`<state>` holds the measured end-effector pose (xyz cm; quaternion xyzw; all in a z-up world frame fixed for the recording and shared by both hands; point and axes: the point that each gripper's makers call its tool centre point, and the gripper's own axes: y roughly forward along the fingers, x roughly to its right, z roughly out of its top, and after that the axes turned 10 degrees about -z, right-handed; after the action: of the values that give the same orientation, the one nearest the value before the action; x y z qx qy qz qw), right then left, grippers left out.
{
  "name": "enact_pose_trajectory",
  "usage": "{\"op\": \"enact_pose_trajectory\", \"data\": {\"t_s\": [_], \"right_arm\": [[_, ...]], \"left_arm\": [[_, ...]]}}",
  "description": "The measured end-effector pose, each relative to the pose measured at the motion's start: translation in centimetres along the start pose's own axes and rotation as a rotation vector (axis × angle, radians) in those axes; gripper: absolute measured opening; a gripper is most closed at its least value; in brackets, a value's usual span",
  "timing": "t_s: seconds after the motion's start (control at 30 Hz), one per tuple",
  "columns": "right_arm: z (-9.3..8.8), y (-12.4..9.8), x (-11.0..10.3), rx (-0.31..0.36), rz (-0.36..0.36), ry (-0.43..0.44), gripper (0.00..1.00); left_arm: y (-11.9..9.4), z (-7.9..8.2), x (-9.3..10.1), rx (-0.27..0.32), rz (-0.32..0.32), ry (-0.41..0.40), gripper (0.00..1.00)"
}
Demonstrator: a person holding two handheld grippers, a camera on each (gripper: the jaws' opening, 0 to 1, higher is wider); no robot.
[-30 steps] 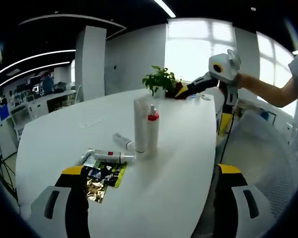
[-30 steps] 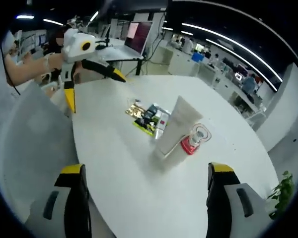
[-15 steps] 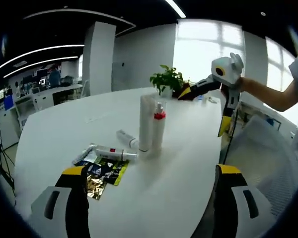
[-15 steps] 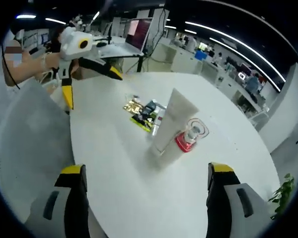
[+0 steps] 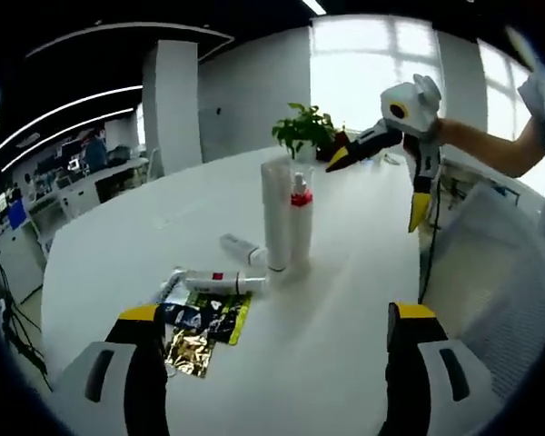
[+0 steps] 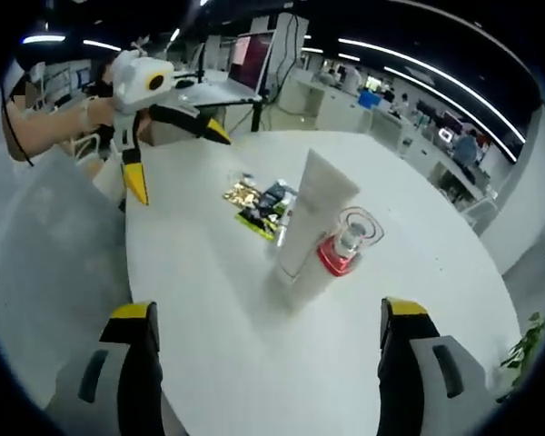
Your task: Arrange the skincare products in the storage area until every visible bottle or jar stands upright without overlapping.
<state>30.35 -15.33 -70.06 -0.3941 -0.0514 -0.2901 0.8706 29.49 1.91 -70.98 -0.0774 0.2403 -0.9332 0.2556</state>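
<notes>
Skincare products sit near the middle of a large white oval table (image 5: 118, 245), well apart from both grippers. In the left gripper view, a tall white tube (image 5: 275, 215) stands upright on its cap, with a clear bottle with a red collar (image 5: 301, 227) standing just beside it on its right, the two touching or nearly so. To the left and nearer lies a white tube with a red mark (image 5: 220, 282) on its side, its end resting over a dark and gold sachet (image 5: 203, 325) that lies flat on the table. A smaller white tube (image 5: 242, 249) lies on its side farther back, close to the tall tube's base. A potted green plant (image 5: 303, 132) stands at the table's far edge. The left gripper (image 5: 274, 381) holds its jaws wide apart over the near table edge, gripping nothing. The right gripper (image 6: 265, 381) likewise has its jaws spread wide and empty, looking at the standing pair from the opposite side.
</notes>
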Motion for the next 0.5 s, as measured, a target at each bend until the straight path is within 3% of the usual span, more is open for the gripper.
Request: {"op": "enact_pose_trajectory", "data": {"t_s": [0.37,0.5], "right_arm": [[-0.5,0.4,-0.2,-0.005,-0.016,0.032,1.0],[-0.6,0.5,-0.2,-0.001,-0.029,0.053,1.0]], "left_arm": [[2.3,-0.2,-0.5,-0.121,-0.093,0.073,0.79],[3.4,0.3,-0.5,-0.144,-0.129,0.11,0.67]]}}
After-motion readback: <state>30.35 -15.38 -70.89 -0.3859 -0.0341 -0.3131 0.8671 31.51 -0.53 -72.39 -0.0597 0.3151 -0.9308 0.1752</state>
